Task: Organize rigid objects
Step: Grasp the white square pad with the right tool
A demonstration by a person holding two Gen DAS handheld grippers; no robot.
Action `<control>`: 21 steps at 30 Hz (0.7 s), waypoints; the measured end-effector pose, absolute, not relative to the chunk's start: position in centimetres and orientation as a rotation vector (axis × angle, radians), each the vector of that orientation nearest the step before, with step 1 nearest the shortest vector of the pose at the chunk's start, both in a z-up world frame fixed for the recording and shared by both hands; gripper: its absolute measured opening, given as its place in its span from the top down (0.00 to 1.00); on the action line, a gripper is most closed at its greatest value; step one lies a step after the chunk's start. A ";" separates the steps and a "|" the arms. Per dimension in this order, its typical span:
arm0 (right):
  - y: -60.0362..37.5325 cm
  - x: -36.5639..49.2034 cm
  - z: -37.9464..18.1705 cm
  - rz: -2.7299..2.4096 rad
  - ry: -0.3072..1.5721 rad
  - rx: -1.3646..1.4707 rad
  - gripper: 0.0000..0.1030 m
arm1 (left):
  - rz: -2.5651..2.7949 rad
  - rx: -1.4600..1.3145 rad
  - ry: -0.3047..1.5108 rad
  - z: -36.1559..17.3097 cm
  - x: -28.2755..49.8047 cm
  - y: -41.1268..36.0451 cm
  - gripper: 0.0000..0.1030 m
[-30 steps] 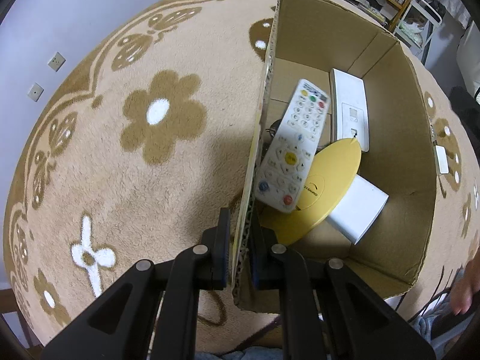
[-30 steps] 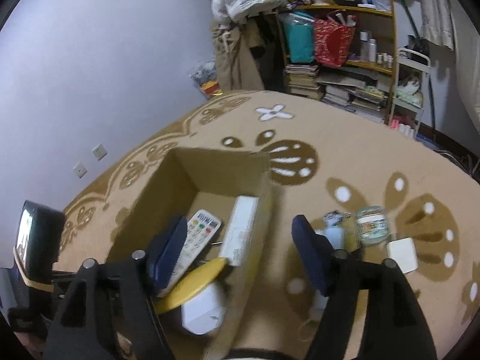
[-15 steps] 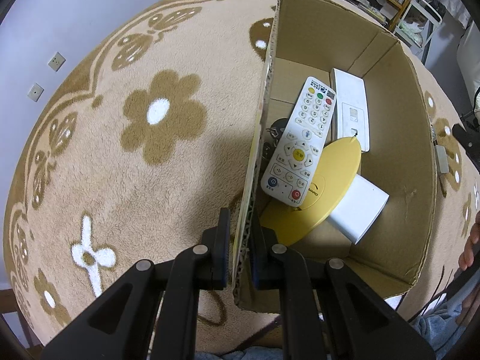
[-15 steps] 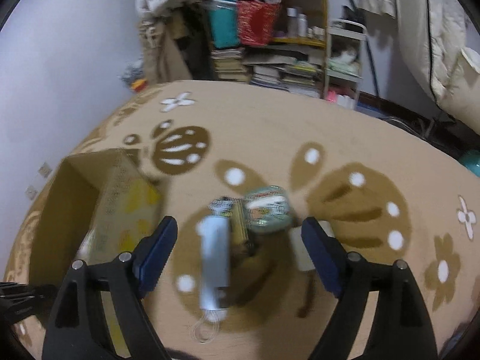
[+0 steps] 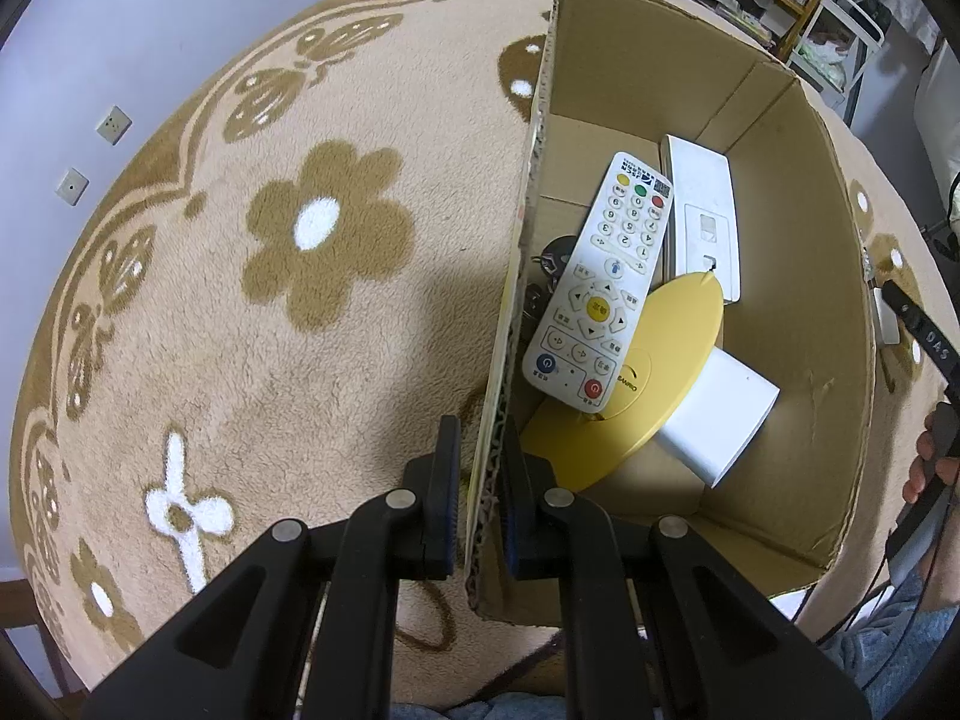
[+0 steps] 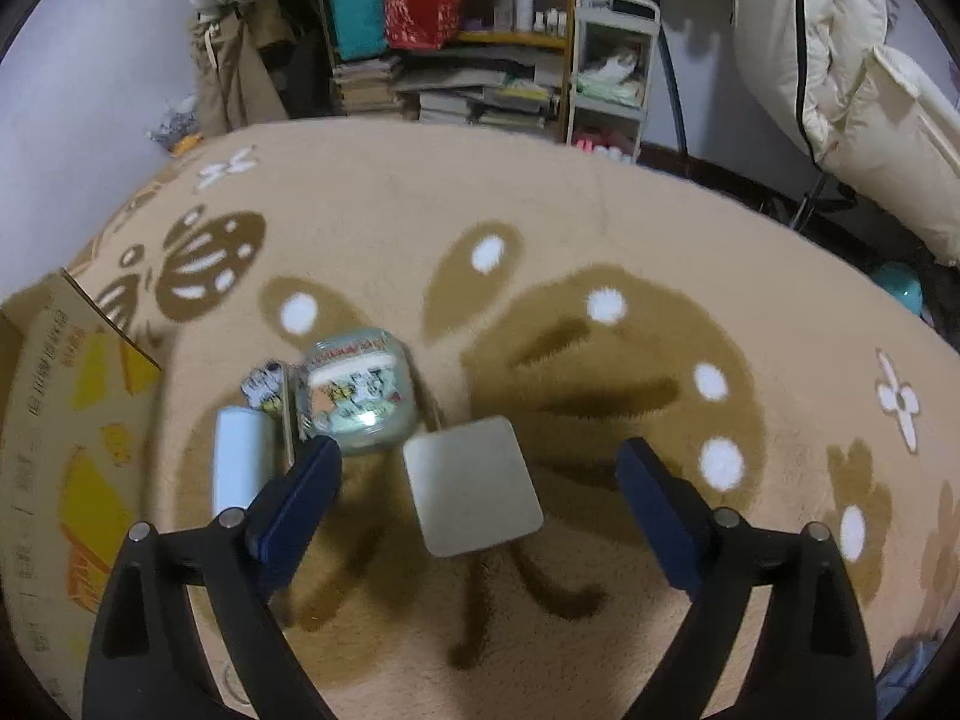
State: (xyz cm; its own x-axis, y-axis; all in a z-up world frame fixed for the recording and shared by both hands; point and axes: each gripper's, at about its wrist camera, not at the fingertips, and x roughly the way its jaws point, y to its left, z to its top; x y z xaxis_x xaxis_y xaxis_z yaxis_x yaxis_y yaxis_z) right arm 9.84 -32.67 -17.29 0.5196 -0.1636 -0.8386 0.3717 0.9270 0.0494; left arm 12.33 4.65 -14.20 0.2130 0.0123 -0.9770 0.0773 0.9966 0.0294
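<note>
My left gripper (image 5: 480, 468) is shut on the near wall of an open cardboard box (image 5: 798, 276). Inside the box lie a white remote control (image 5: 600, 288), a long white device (image 5: 702, 222), a yellow disc (image 5: 654, 360) and a white block (image 5: 720, 420). My right gripper (image 6: 480, 480) is open and empty above the carpet. Between its fingers lies a flat grey square pad (image 6: 471, 477). A round printed tin (image 6: 357, 390), a white cylinder (image 6: 240, 456) and a small printed card (image 6: 264, 387) lie to its left. The box's outer side (image 6: 54, 420) shows at the far left.
A beige carpet (image 6: 600, 240) with brown flower patterns covers the floor. Shelves with books and bags (image 6: 456, 36) and a white cart (image 6: 612, 72) stand at the back wall. A bed with pale bedding (image 6: 870, 90) is at the right.
My right gripper has swung right, away from the box, and now hovers over the square pad on the carpet. The remote has settled lower in the box. My left gripper has not moved.
</note>
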 end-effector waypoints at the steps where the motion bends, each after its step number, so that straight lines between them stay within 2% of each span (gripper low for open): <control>1: -32.8 9.9 -17.6 -0.319 0.976 0.234 0.05 | -0.045 0.078 1.356 -14.2 12.3 4.6 0.89; 3: -32.7 9.9 -18.2 -0.319 0.980 0.223 0.06 | -0.046 0.082 1.354 -14.2 12.3 4.6 0.89; 6: -32.5 10.3 -18.9 -0.307 1.001 0.213 0.18 | -0.045 0.085 1.354 -14.2 12.3 4.6 0.89; 8: -32.4 10.5 -19.4 -0.289 1.018 0.216 0.22 | -0.045 0.084 1.354 -14.2 12.3 4.7 0.89; 9: -32.4 10.5 -19.5 -0.284 1.017 0.216 0.31 | -0.045 0.084 1.354 -14.2 12.3 4.6 0.89; 10: -32.3 10.5 -19.8 -0.283 1.020 0.216 0.43 | -0.045 0.084 1.354 -14.2 12.3 4.6 0.89; 12: -32.3 10.6 -20.3 -0.287 1.045 0.212 0.53 | -0.045 0.082 1.355 -14.2 12.3 4.6 0.89; 21: -31.8 9.8 -18.9 -0.276 1.029 0.191 0.54 | -0.045 0.083 1.355 -14.1 12.3 4.6 0.89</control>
State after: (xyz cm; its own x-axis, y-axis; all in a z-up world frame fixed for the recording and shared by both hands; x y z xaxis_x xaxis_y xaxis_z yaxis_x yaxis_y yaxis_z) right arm 9.76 -31.80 -18.89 0.4862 -0.1359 -0.8632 0.3140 0.9490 0.0274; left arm 12.33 4.63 -14.10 0.2139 0.0161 -0.9767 0.0806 0.9962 0.0340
